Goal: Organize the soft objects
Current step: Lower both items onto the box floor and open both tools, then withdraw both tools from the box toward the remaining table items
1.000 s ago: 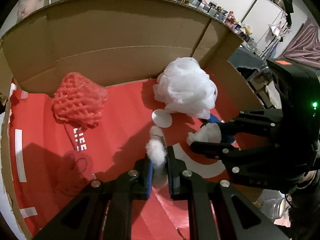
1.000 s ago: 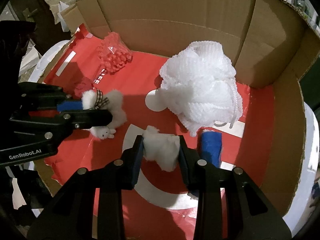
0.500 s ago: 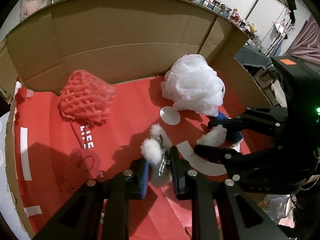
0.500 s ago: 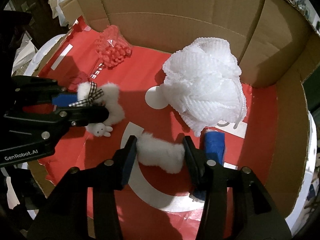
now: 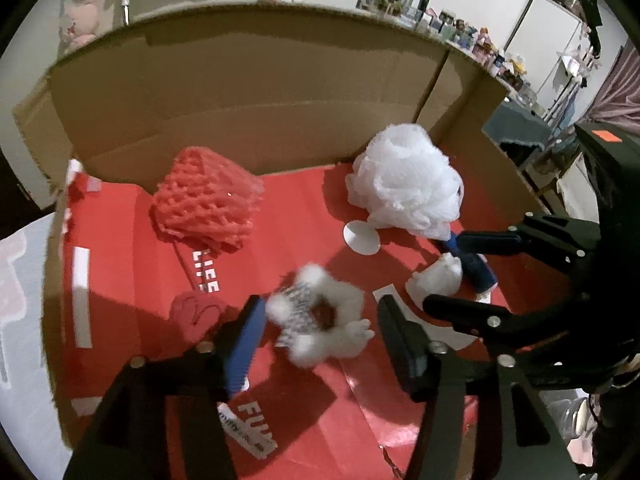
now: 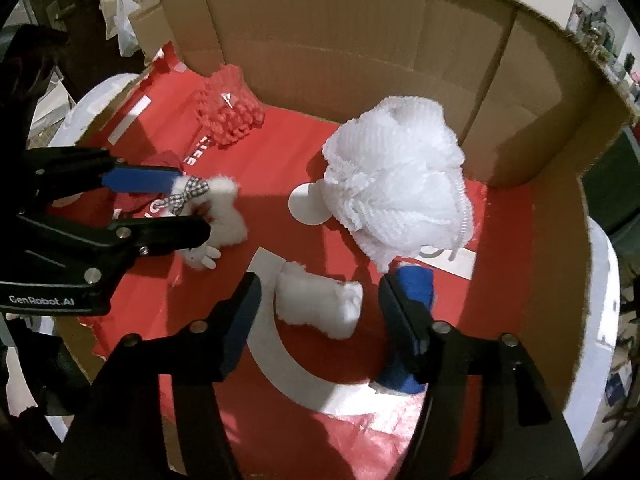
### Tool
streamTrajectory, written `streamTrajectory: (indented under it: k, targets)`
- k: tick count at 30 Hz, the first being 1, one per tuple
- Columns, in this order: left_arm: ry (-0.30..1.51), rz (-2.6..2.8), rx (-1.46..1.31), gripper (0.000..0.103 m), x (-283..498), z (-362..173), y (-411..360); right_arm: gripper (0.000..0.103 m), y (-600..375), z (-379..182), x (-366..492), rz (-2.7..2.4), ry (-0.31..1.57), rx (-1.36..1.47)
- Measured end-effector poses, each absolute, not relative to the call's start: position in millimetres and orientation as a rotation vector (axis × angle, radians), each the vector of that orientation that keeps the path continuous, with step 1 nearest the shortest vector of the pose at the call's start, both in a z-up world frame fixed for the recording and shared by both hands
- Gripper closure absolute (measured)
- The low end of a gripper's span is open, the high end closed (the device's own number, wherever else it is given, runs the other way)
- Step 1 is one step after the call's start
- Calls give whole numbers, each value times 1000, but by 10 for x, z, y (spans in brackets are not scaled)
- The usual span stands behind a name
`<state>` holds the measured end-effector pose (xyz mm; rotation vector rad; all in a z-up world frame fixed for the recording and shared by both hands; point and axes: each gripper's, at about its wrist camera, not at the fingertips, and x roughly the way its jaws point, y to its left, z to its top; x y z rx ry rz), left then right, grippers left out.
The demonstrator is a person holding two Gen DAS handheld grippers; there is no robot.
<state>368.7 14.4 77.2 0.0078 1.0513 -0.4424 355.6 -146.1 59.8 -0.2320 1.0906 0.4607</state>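
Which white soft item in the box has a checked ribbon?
The white fluffy ring-shaped scrunchie, lying between the left tool's open pads. The plain white fluffy lump and the big white mesh bath pouf carry no ribbon.

Between our left gripper's [image 5: 320,320] parted jaws lies the fluffy white ring scrunchie with a checked bow [image 5: 320,322]; between our right gripper's [image 6: 320,300] — the white fluffy pad [image 6: 320,304]. Ahead sits the white mesh bath pouf [image 6: 394,184], the red foam net [image 5: 206,204] ahead-left — all inside the red-floored cardboard box [image 5: 260,100].

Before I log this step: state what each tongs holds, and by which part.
Nothing. The left tongs, jaws just opened, straddle the fluffy scrunchie lying free; the right tongs, likewise, straddle the white puff.
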Motion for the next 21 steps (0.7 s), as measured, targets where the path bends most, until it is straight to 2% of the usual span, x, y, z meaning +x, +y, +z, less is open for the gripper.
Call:
streamTrajectory:
  k: [8,10,12,16,21]
  targets:
    - [935,-417,-7,18,3294,1170,165,32,-1703,1053,3232,439,996,-192]
    - [879,-412,0,10,3093,1334,157,31,-1757,1172,3123,434,970,-182]
    - [824,-409,5,7,2921,1485,141,27,-1828,1316,2978,424,934,-166]
    - [721,-397,2,0,2494,1758,162,26,-1878,1551,2619,413,848,-158]
    - [607,-358,-11,0,1994,1993,191,16,-1949,1872,2078,392,717,-158]
